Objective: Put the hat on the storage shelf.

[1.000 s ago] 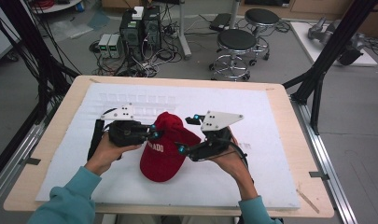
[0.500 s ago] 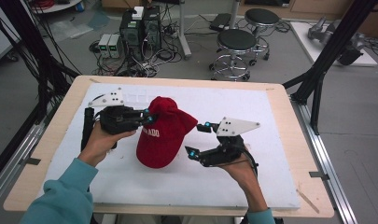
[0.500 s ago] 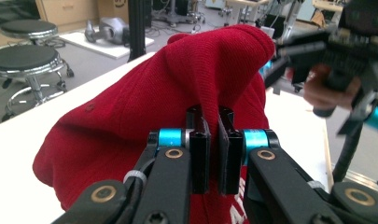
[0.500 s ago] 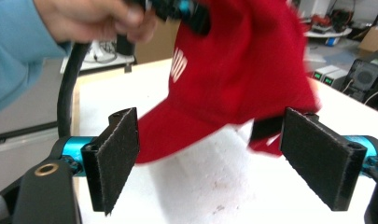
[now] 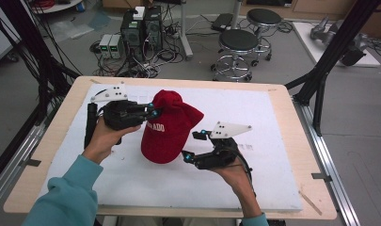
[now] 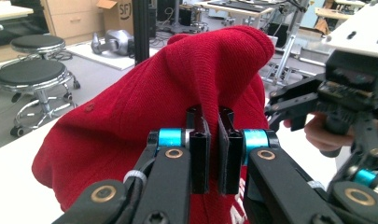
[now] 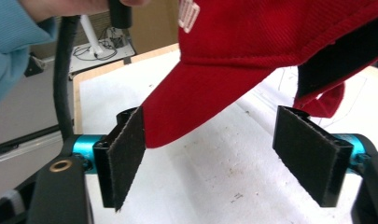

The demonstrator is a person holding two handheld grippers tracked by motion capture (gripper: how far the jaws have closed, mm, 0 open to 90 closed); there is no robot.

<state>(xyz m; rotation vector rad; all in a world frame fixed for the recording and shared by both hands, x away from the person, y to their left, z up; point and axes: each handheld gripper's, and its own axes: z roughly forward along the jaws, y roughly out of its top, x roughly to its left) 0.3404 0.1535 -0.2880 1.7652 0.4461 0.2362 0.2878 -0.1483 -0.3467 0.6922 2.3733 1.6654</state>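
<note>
Red twill cap point(image 5: 171, 127) hangs over the white foam tabletop point(image 5: 282, 141), pinched by the left claw point(image 5: 153, 111).
Left claw clamps a fold of the crown; the domed crown lies far, the stiff curved brim near. Right claw point(image 5: 193, 145) has been closing, jaws apart, brim tip between its felt pads point(image 7: 126, 149), perhaps touching one; white lettering partly hidden.

Even bright indoor light, soft faint shadows, slightly soft high view, close claw views blurred at edges
</note>
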